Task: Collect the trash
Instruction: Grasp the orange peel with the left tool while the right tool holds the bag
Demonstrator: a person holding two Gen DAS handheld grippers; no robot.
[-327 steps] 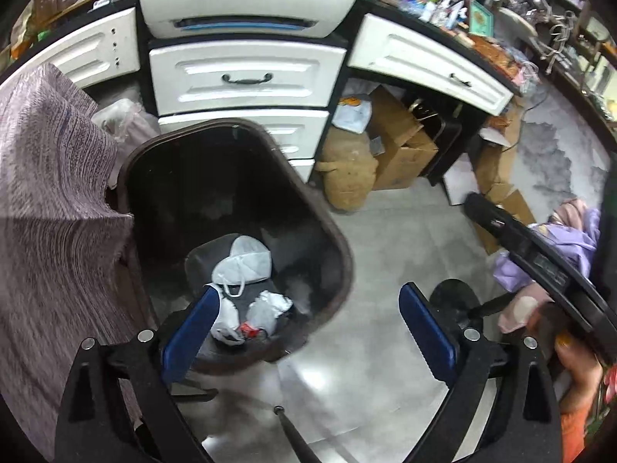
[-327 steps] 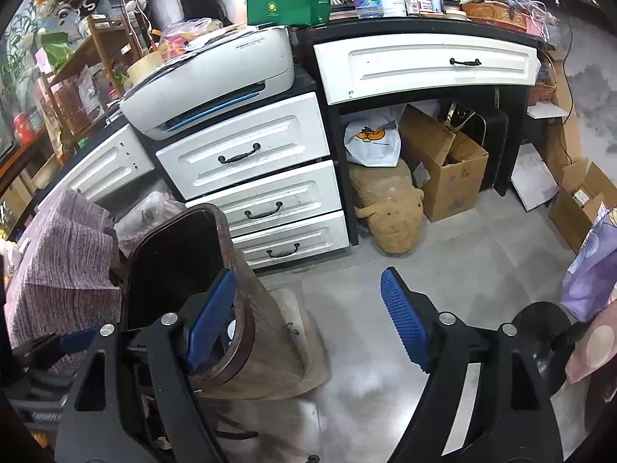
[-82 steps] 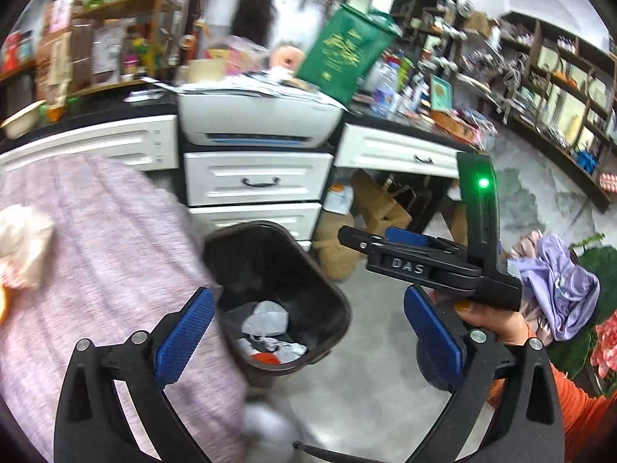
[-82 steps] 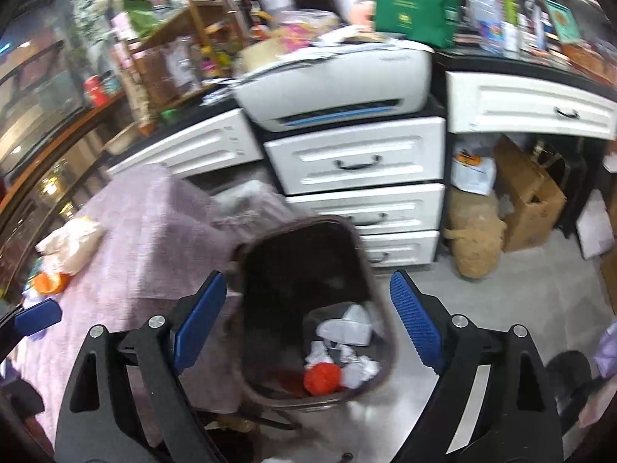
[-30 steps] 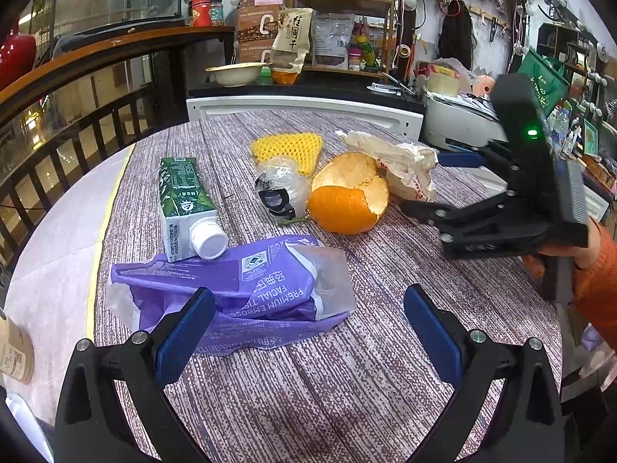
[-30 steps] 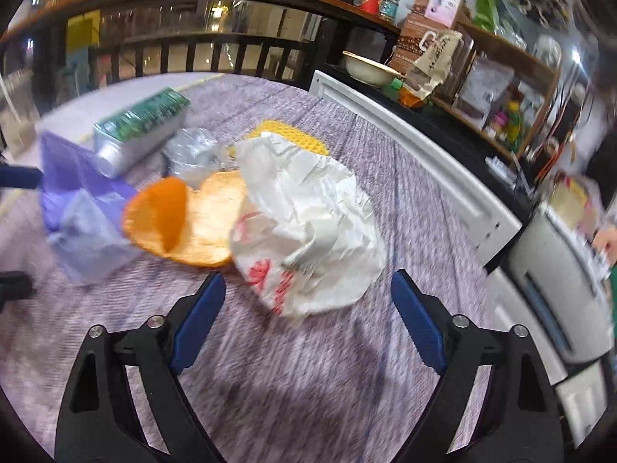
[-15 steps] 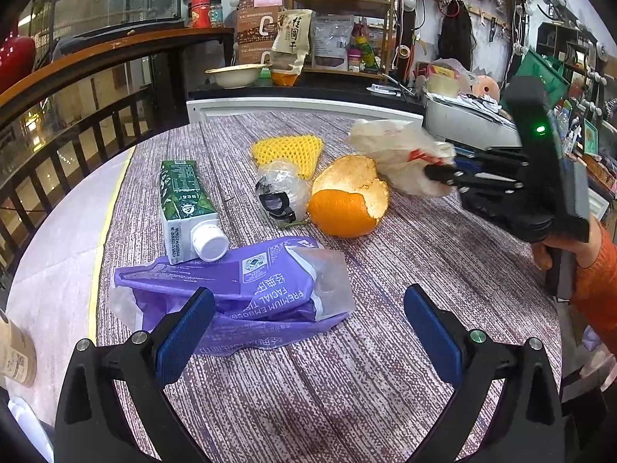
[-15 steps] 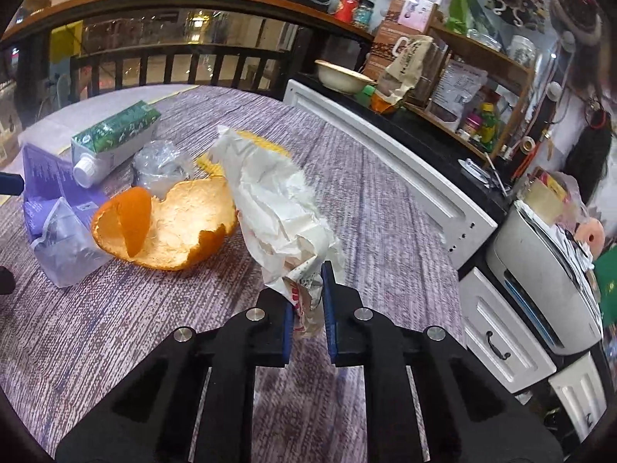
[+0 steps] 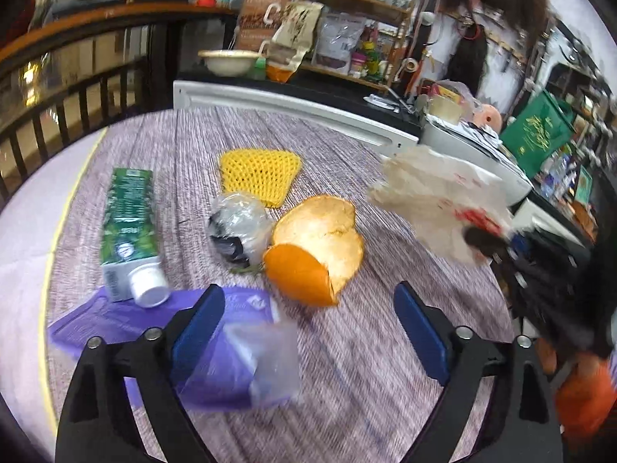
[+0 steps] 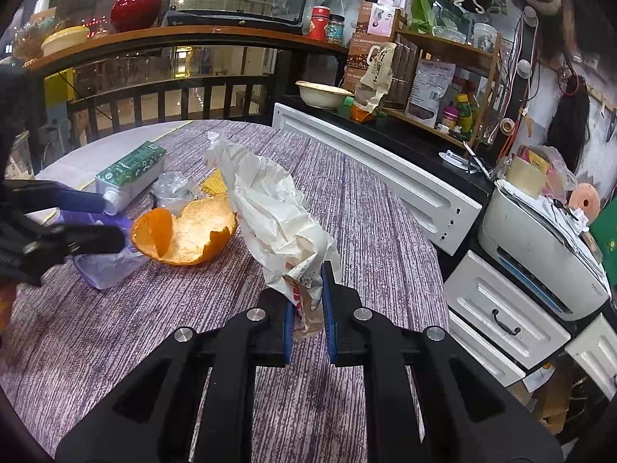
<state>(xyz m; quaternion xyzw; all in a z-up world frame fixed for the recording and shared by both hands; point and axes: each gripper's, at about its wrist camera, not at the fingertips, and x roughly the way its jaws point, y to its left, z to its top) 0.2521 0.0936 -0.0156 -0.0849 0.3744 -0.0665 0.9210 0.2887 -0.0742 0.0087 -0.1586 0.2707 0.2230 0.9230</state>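
The right gripper (image 10: 308, 310) is clamped on the lower end of a crumpled white paper wrapper (image 10: 270, 208) with red print. The wrapper stands up from between the blue pads and is lifted clear of the table (image 10: 366, 200), which carries a purple striped cloth. In the left wrist view the same wrapper (image 9: 439, 200) hangs in the air at the right, blurred, above the table edge.

The left gripper (image 9: 308, 328) has its jaws wide apart, and they are closing at this moment. Between its blue pads lies the transparent end of a purple facial tissue pack (image 9: 231, 355), but the pads do not press on it.

The other trash lies on the table. An orange peel (image 9: 316, 247), shaped like a bowl, lies near the middle. Just beside it, on the left, is a crumpled clear plastic wrap with something black inside (image 9: 239, 227). Behind these lies a yellow foam fruit net (image 9: 260, 171). A green drink carton with a white cap (image 9: 129, 227) lies on its side at the left, and its cap end rests on the purple pack.

Beyond the table are white drawers (image 10: 501, 308) and a white printer (image 10: 540, 239).
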